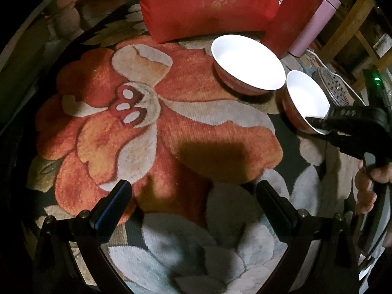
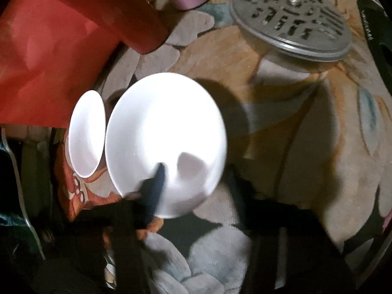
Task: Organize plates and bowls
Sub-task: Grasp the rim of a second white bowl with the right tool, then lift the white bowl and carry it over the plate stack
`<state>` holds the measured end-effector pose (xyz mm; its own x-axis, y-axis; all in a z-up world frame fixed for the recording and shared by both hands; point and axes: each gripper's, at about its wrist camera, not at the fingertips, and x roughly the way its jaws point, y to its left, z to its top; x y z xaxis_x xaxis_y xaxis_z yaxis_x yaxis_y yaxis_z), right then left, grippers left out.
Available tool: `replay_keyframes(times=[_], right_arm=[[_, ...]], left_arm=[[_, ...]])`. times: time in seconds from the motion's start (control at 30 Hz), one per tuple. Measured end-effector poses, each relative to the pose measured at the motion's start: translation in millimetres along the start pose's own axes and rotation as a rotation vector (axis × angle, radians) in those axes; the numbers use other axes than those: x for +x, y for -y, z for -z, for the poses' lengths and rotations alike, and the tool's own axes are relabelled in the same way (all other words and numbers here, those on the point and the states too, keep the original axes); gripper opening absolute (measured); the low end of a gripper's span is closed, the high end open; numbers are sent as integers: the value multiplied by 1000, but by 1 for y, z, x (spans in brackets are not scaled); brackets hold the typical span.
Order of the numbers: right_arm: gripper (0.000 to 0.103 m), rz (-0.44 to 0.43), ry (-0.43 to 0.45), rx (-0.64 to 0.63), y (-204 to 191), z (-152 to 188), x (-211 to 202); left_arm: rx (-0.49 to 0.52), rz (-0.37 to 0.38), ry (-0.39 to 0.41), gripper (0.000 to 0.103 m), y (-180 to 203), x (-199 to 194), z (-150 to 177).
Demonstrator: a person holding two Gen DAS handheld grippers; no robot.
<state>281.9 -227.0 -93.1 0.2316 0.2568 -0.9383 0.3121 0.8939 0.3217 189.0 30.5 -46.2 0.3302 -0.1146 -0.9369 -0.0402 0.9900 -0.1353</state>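
Note:
Two bowls, white inside and red outside, stand side by side on the floral cloth [image 1: 171, 127]. In the left wrist view the larger bowl [image 1: 247, 63] is at upper right, with the smaller bowl [image 1: 306, 98] just to its right. My right gripper [image 1: 321, 128] comes in from the right, shut on the smaller bowl's near rim, one finger inside and one outside. The right wrist view is blurred: the smaller bowl [image 2: 166, 144] fills the middle under my right gripper [image 2: 196, 188], and the larger bowl [image 2: 87, 132] sits to its left. My left gripper [image 1: 194, 196] hangs open over bare cloth, holding nothing.
Behind the bowls stand a red bag [image 1: 208, 7], a red canister [image 1: 294, 17] and a pink bottle [image 1: 316, 24]. A perforated metal lid [image 2: 291, 19] lies to the right of the bowls. A person's hand [image 1: 367, 183] holds the right gripper's handle. A wooden frame stands beyond the table, upper right.

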Motion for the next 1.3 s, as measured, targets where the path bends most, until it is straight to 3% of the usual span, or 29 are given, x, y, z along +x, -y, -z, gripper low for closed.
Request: replay_keyframes(times=[0.13,0.27,0.43,0.53,0.6,0.67,0.87,1.1,1.3], right_arm=[[17,-36,-2,-25,3,8,-1],[12,-124,-75,-84,6,26,-3],[10,-201,-206,-285,-17,62,3],[10,-165,-198,-392,-32,74,2],[11,-143,-187,-419,-37,78,1],[14,-130,-178,-418,-38,81,1],[14,-102,-156,-396,-33,88,6],[13,-74,-143,-389,-7,96,-14],[14,-32,-147,-368,17,110,-52]], left_arm=[[2,3,-6,101,0,1,3],[11,15,-18,101,3,4,8],[14,68,-52,101,16,13,13],[19,90,-79,100,26,22,16],[26,95,-96,86,33,29,17],[36,92,-114,80,40,35,18],[95,115,-112,18,62,39,16],[135,145,-94,14,76,25,25],[208,187,-71,14,115,-1,42]])
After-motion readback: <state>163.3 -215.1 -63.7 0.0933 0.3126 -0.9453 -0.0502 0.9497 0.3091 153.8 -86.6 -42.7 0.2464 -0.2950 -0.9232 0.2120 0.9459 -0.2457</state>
